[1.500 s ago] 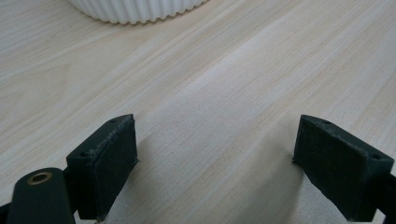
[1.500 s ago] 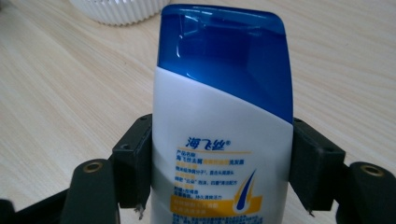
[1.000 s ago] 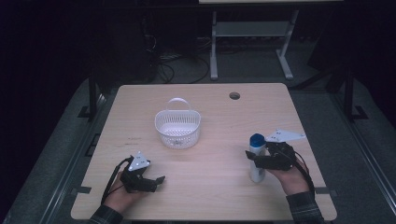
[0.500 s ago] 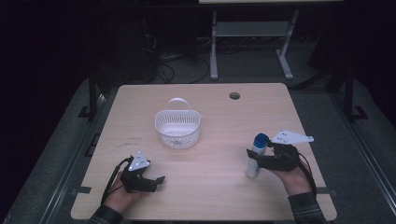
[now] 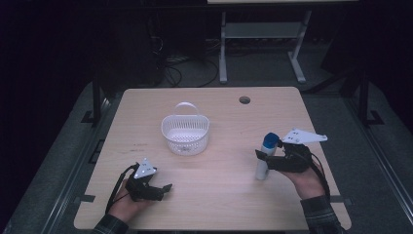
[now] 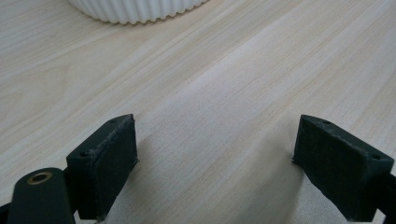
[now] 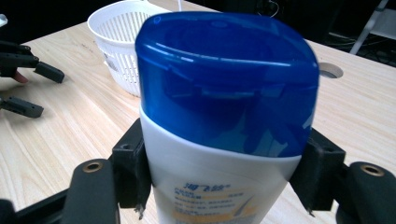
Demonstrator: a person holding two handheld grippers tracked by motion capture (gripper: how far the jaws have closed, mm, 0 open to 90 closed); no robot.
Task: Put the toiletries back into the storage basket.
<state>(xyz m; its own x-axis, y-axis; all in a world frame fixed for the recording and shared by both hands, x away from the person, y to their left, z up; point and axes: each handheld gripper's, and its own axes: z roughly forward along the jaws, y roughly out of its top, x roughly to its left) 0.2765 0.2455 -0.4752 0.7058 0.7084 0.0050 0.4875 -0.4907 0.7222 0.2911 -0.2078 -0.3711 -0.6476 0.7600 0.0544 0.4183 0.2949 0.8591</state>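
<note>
Jaws of the right gripper (image 5: 265, 157) clamp a white bottle (image 5: 263, 163) with a blue cap (image 7: 229, 74), standing upright on the right side of the wooden table (image 5: 229, 200). Near the front left edge, the left gripper (image 5: 164, 190) rests with jaws spread wide around bare wood. A white basket (image 5: 185, 134) sits at mid-table, well apart from both.

Bare table (image 5: 229, 165); only basket (image 5: 185, 135) stands mid-way.
</note>
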